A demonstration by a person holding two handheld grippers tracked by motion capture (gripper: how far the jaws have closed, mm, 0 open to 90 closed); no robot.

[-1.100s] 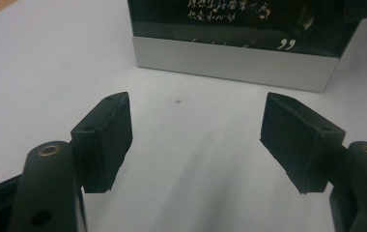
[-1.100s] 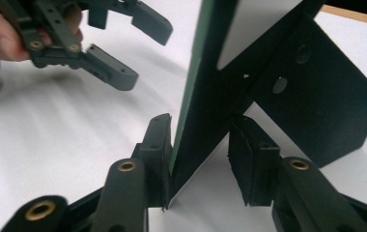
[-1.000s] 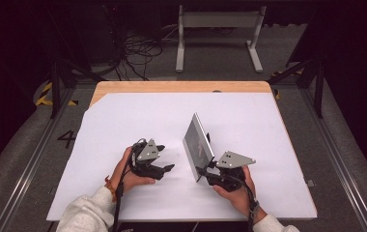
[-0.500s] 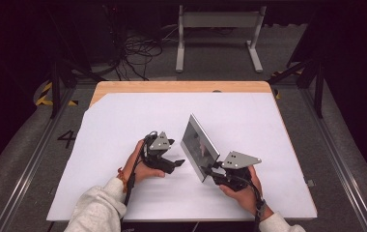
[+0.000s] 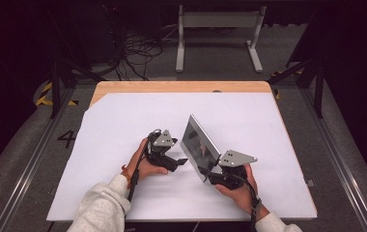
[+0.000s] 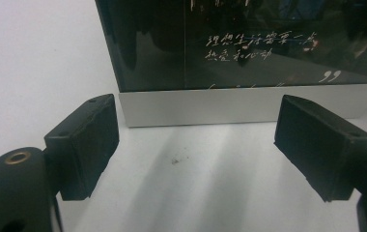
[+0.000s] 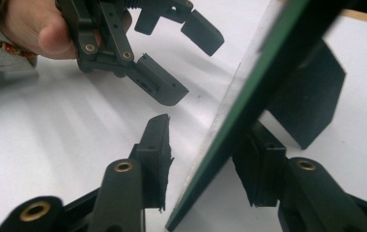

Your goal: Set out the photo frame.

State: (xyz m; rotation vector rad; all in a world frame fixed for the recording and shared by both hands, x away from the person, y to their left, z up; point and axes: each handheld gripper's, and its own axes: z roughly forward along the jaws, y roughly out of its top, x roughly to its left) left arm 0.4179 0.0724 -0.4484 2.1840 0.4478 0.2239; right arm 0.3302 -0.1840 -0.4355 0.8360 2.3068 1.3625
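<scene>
The glass frame (image 5: 200, 144) stands tilted on the white sheet (image 5: 123, 121), its edge between the right gripper's (image 7: 198, 164) jaws, which have just been opening and no longer clamp it. The left gripper (image 6: 196, 145), spread wider, has closed in on its base, probably to take over.

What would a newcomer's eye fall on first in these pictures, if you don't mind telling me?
Most striking is the glass-fronted frame, propped tilted near the middle of the white table sheet, its dark face bearing pale handwritten script. The right gripper stands at its lower corner, the frame's edge between jaws that have just been opening. The left gripper, jaws wide apart, points at the frame's silver lower edge without touching it.
</scene>
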